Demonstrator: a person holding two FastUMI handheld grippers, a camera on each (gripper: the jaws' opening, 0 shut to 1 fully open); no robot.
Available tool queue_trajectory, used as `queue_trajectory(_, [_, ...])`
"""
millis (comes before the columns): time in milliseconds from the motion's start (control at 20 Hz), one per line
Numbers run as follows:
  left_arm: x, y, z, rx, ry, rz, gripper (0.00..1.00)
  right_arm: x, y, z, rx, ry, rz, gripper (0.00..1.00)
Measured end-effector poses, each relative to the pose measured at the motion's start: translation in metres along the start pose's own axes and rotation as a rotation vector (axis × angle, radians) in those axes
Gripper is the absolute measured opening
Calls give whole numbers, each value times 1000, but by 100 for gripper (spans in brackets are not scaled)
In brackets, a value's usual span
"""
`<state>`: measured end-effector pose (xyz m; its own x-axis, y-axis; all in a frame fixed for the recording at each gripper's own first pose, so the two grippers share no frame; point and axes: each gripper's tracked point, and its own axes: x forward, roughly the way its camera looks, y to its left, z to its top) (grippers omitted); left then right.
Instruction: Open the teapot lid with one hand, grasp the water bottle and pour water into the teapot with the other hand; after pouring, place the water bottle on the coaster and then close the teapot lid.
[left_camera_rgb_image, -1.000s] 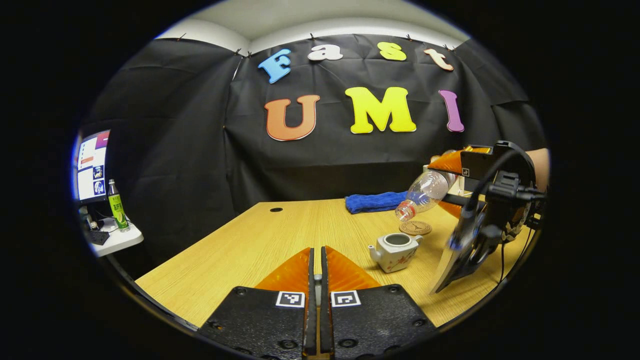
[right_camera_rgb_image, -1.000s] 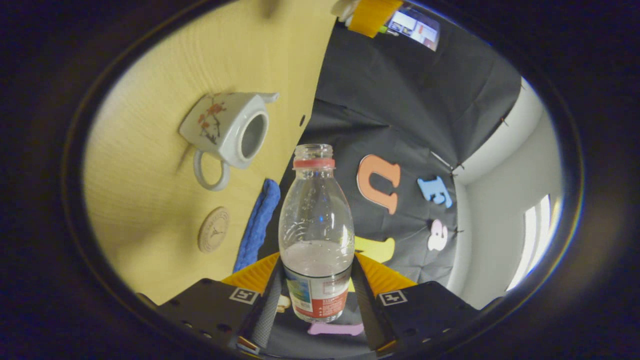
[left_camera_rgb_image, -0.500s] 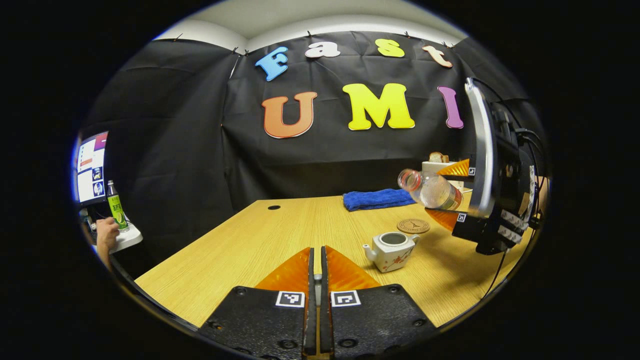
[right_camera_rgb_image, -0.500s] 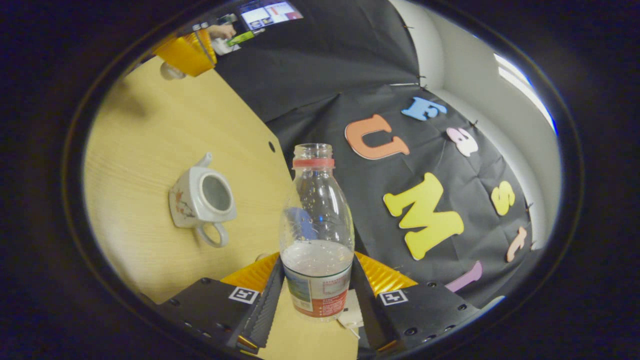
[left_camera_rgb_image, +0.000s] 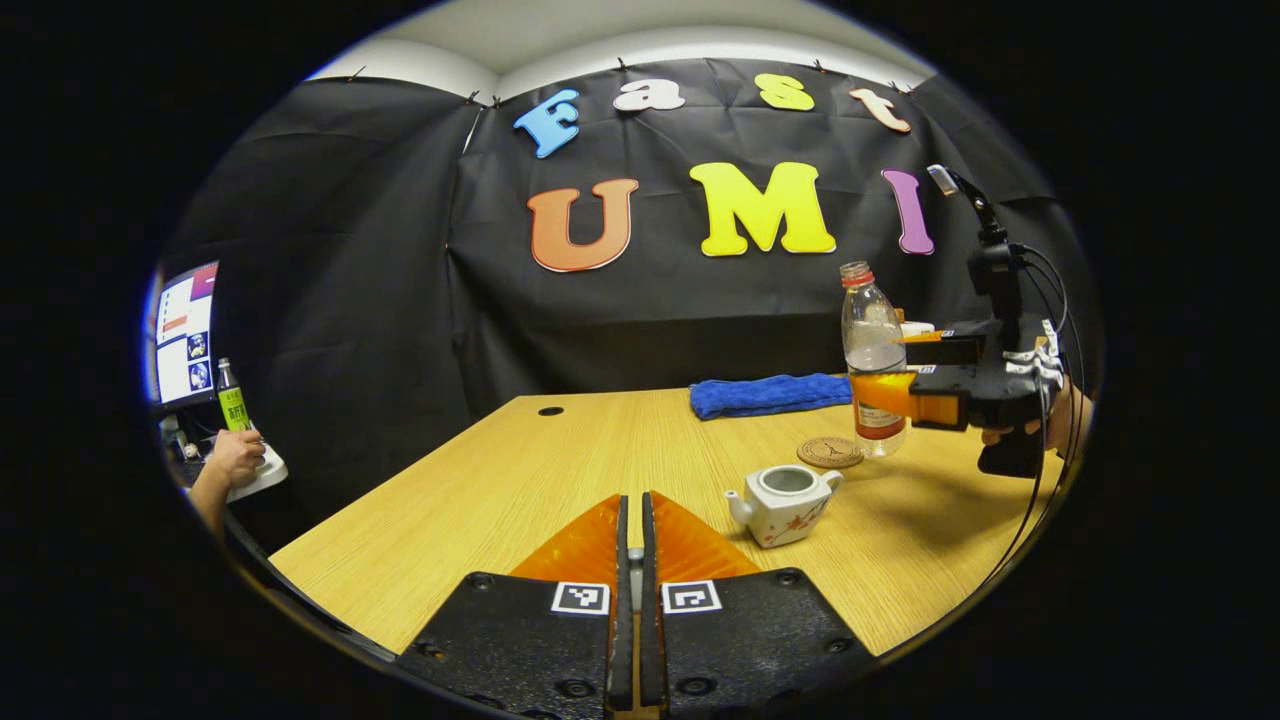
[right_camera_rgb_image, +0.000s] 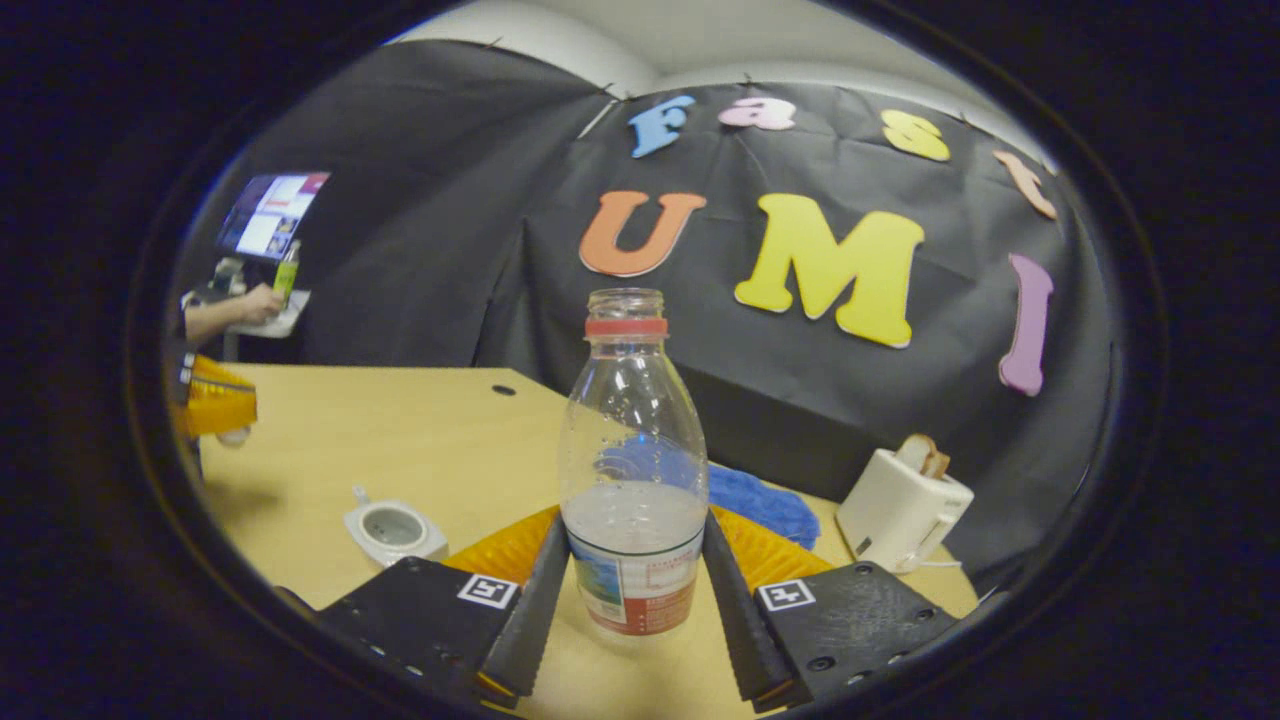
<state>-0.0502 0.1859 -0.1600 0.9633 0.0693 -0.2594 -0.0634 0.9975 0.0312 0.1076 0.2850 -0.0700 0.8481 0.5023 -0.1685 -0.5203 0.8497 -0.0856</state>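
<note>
water bottle (right_camera_rgb_image: 632, 470) stands upright between the fingers of my right gripper (right_camera_rgb_image: 628, 590), both fingers pressed against its labelled lower body, so that jaw is clamped on it. the bottle has no cap, a red ring sits round its neck, and water fills about the lower third. in the left gripper view the same bottle (left_camera_rgb_image: 872, 360) is upright at the far right of the wooden table (left_camera_rgb_image: 520, 480), its base just beside the round coaster (left_camera_rgb_image: 830, 453); i cannot tell whether it touches the table or hangs a little above it. a hand (left_camera_rgb_image: 1050, 425) holds my right gripper (left_camera_rgb_image: 895, 390) there, with cables trailing from it. teapot (left_camera_rgb_image: 784, 503) sits on the table nearer to me than the coaster, white with a small flower pattern, spout to the left, handle to the right, mouth uncovered. in the right gripper view the teapot (right_camera_rgb_image: 393, 532) lies low on the left, just past my left finger. my left gripper (left_camera_rgb_image: 630, 545) is held above the near part of the table, its fingers drawn together with only a thin slit between them; whether something small is pinched there i cannot tell. a blue cloth (left_camera_rgb_image: 768, 395) lies along the table's far edge, and a white toaster (right_camera_rgb_image: 900, 508) with bread in it stands to the right. off to the left a person's hand (left_camera_rgb_image: 236, 456) rests by a green bottle (left_camera_rgb_image: 232, 397) under a monitor (left_camera_rgb_image: 185, 332).
</note>
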Motion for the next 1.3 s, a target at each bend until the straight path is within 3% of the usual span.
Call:
queue_trajectory(100, [0, 0, 0, 3, 1, 5, 9, 12, -12, -3, 97, 15, -23, 74])
queue_trajectory(250, [2, 0, -4, 2, 9, 5, 5, 36, -26, -14, 123, 24, -62, 72])
queue_trajectory(400, [3, -1, -6, 3, 15, 4, 5, 54, -21, -23, 157, 44, -49, 72])
queue_trajectory(950, [8, -3, -4, -13, 9, 14, 5, 80, -26, -33, 167, 23, -71, 74])
queue_trajectory(1150, [10, -9, -5, -17, 18, 3, 5, 74, -30, -29, 187, 5, -57, 97])
queue_trajectory(1300, [13, -22, 7, -19, -1, -33, 5, 59, -29, -20, 199, -32, -23, 97])
